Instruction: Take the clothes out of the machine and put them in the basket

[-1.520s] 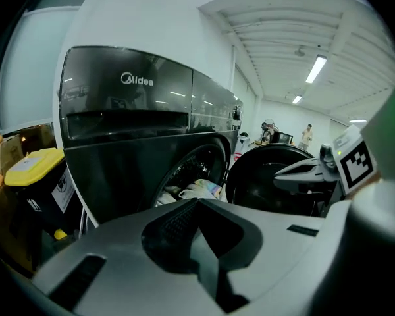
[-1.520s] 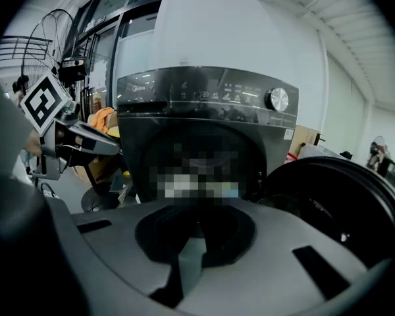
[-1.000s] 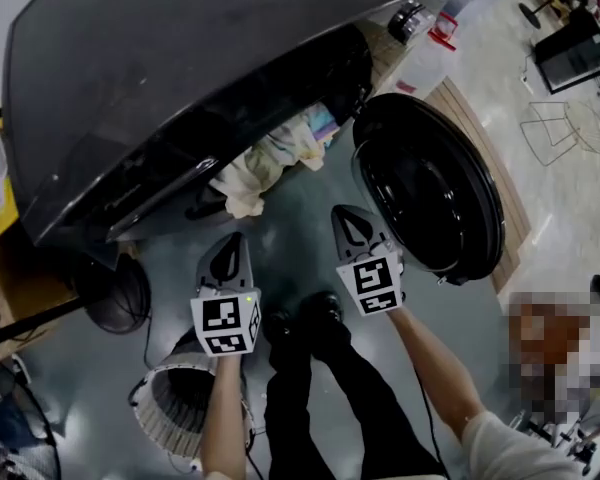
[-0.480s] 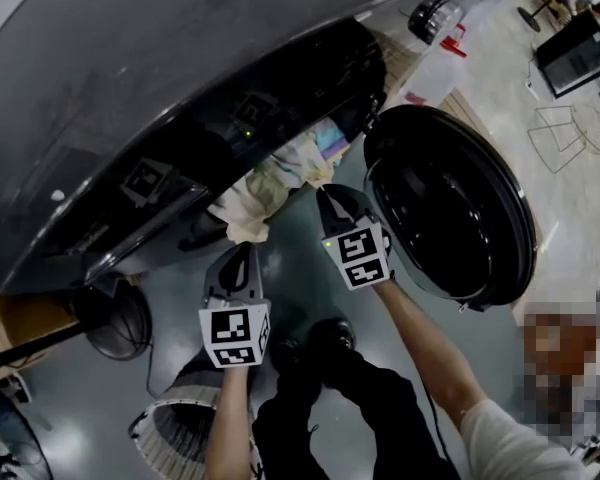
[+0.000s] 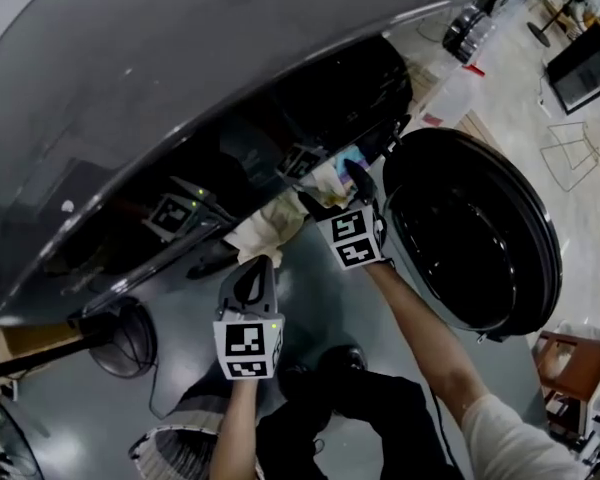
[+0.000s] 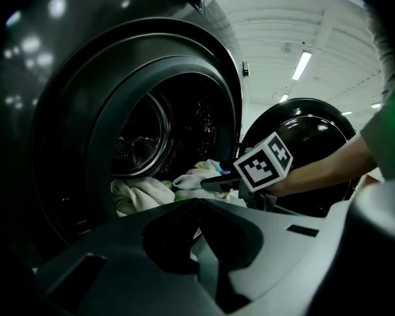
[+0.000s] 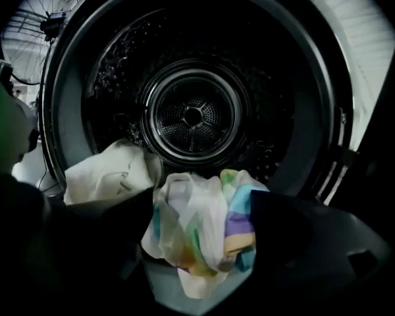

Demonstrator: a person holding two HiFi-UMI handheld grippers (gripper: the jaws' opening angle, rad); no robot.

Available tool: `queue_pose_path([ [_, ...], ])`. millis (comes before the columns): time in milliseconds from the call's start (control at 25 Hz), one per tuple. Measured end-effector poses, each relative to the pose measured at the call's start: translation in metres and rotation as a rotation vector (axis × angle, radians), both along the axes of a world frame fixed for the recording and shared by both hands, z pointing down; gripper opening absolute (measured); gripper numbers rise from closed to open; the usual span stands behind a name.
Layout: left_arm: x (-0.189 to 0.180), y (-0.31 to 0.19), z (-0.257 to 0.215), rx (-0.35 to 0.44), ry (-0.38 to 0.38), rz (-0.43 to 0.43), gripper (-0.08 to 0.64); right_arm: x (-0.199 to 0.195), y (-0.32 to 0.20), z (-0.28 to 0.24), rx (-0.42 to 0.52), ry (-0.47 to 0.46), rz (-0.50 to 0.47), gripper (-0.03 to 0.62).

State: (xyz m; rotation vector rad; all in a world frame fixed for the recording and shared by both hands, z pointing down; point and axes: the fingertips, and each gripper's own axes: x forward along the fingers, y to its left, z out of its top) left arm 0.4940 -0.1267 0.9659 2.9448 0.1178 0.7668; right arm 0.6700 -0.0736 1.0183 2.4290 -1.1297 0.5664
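At the mouth of the drum, pastel-striped cloth lies crumpled.

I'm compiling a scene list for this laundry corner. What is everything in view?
washer: one, dark grey, across the top of the head view
door: one, black, swung open at right
patterned cloth: one, white with pastel patches, at the drum mouth
cream cloth: one, cream, left of the patterned cloth
basket: one, pale, slatted, on the floor at bottom left
fan: one, black, on the floor at left
screen: one, black, top right
legs: two, black trousers, bottom centre
arms: two, behind the grippers
left gripper: grey, shut, empty, below the drum mouth
right gripper: grey, jaws just opened, patterned cloth between them
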Motion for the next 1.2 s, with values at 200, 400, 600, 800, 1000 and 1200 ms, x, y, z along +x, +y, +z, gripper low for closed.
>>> queue_pose_path([
  [200,0.011,-0.004,0.007,-0.001,0.012,0.005,0.018,0.022,-0.001,0.046,-0.021,-0.085,0.075,0.463],
  [400,0.013,-0.013,0.006,0.004,0.014,-0.001,0.018,0.018,-0.004,0.053,0.007,-0.131,0.082,0.375],
  [600,0.006,-0.011,0.014,-0.005,0.011,-0.010,0.018,0.011,0.000,0.057,0.013,-0.204,0.070,0.122],
  [800,-0.004,-0.004,-0.010,-0.010,0.000,-0.012,0.018,0.002,0.005,0.017,0.014,-0.197,0.048,0.098],
  [1000,-0.016,0.002,-0.058,-0.026,-0.009,-0.021,0.018,-0.020,0.015,-0.043,0.063,-0.183,0.060,0.097],
  [1200,-0.025,0.007,-0.111,-0.045,-0.011,-0.034,0.018,-0.046,0.034,-0.105,0.081,-0.180,0.075,0.095],
])
